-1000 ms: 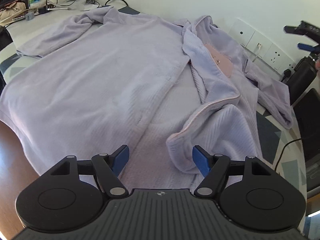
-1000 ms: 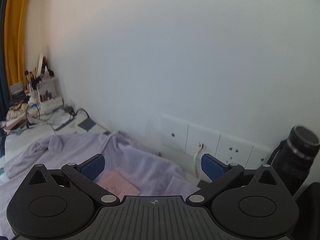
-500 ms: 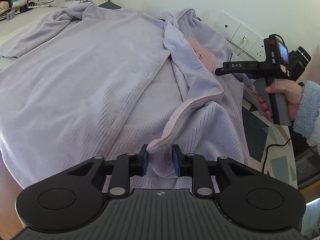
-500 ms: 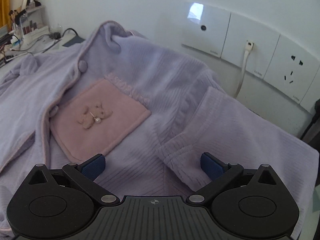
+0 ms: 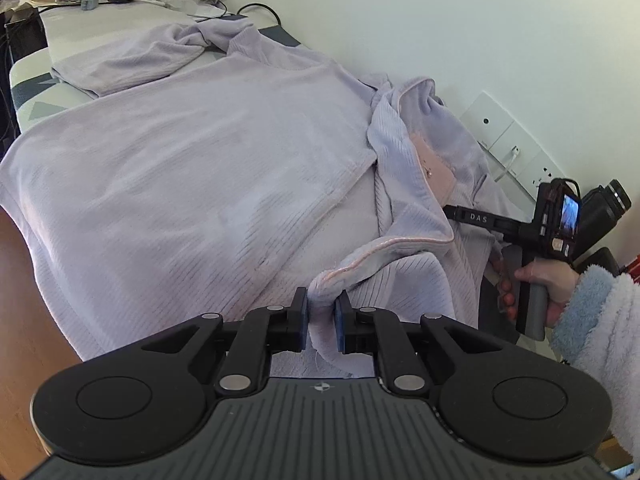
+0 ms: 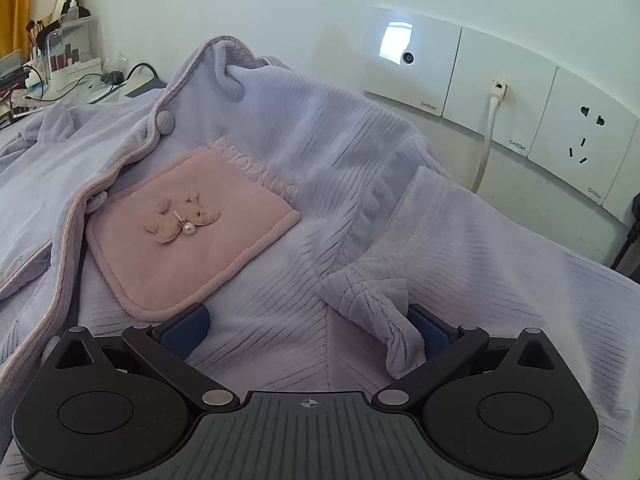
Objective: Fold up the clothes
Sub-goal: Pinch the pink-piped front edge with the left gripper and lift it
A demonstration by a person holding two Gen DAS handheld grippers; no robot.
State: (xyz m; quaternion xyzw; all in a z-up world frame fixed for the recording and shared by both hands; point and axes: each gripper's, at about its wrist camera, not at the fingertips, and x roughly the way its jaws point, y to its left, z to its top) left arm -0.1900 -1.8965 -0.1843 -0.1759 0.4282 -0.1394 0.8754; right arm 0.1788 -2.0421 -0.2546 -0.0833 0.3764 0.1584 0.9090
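Your left tongs are pinched tight on the pink-piped front edge of the lilac ribbed fleece pajama top, right at the near edge of the counter. The top's spread flat over most of the counter, one sleeve bunched toward the far end. Your right tongs are spread wide, pads resting on the fabric, with a bunched fold of the top between them, against the right pad, near the wall edge. The pink fleece chest pocket with a little bear and pearl sits just ahead of the left pad. White wall sockets are behind.
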